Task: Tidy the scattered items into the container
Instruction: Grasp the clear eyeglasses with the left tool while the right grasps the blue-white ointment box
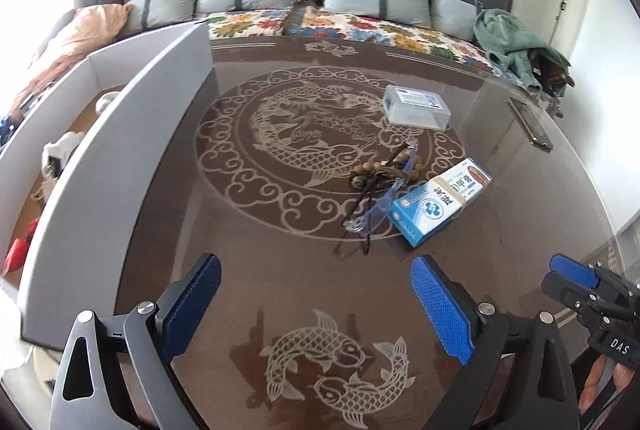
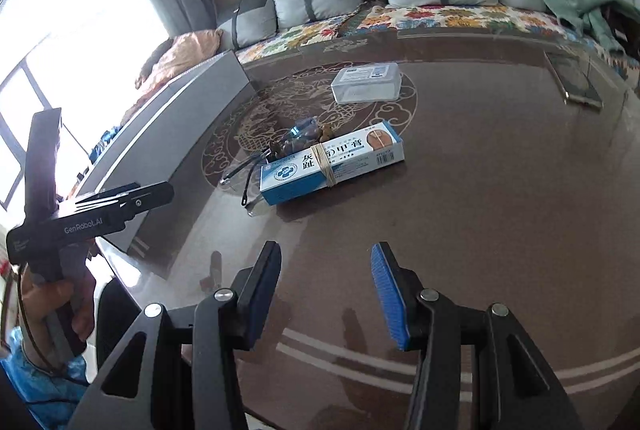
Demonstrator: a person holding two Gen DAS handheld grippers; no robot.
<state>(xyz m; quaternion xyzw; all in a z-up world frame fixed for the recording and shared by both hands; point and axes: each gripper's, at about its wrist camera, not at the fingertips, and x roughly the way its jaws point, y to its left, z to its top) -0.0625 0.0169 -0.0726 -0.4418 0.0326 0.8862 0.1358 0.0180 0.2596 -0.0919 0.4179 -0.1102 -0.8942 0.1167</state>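
container point(image 1: 120, 150) left of medicine box point(image 1: 436, 202)

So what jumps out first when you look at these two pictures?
Probably the brown table with its pale carved fish, and the little pile at its middle: a blue-and-white medicine box bound with a rubber band, lying against clear glasses and wooden beads. A clear plastic case sits behind them, and a grey container stands along the left edge. In the foreground, two blue-padded tools, left and right, hover open and empty.
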